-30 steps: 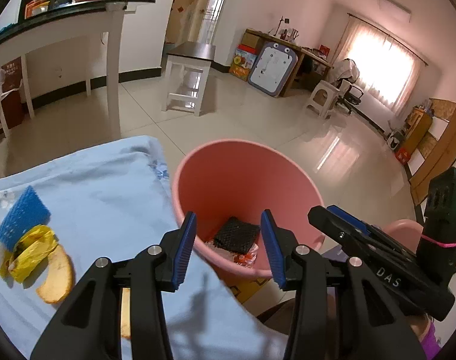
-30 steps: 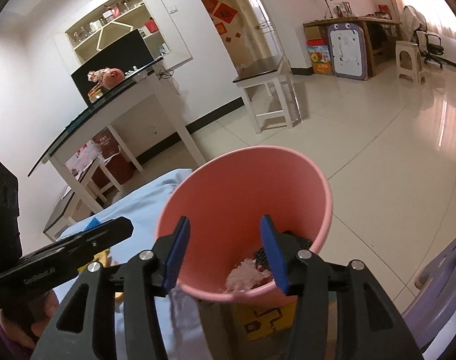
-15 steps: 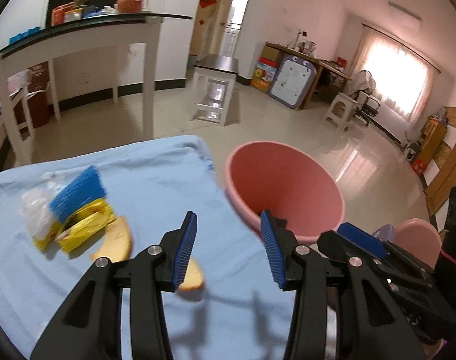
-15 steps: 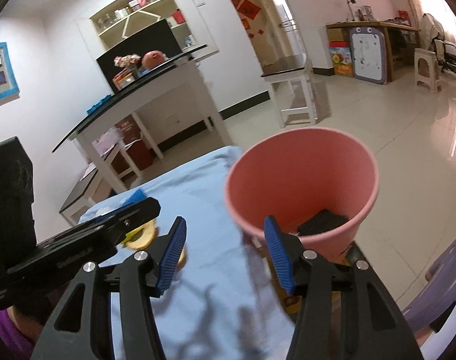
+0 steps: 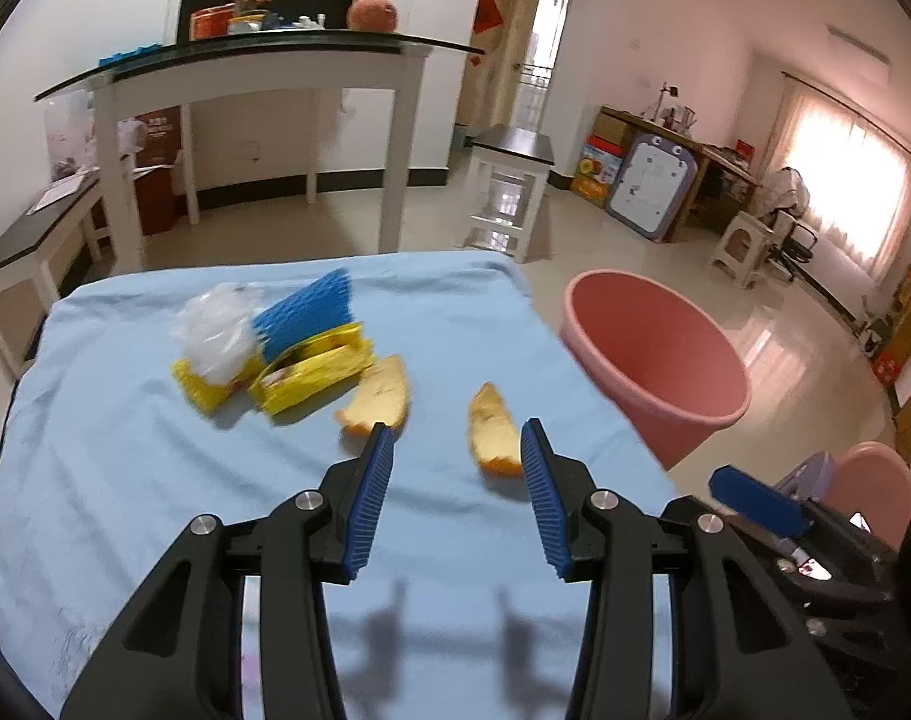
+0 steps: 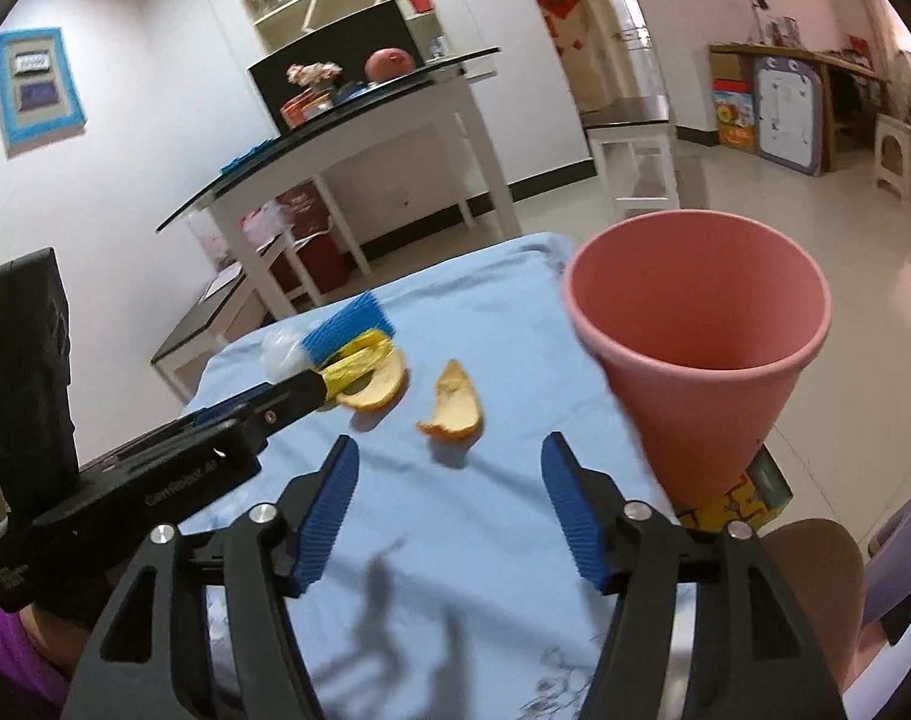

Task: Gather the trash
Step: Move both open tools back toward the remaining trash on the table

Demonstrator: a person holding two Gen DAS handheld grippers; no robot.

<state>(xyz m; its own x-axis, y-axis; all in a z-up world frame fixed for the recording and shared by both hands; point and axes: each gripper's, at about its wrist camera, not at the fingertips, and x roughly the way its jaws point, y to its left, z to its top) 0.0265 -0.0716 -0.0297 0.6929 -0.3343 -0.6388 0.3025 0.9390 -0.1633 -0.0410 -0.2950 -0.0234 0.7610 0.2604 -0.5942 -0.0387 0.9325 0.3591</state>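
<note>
Both grippers have swung left from the pink bin toward the counter. Right gripper jaws have just been opening, the left gripper jaws are spread, both empty. Two orange peels, wrappers and a bag remain.

Right tool just widening, empty, above blue cloth, peel

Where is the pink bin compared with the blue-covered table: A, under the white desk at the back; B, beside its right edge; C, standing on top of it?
B: the pink bin stands just off the right edge of the blue cloth, not on it.
</note>
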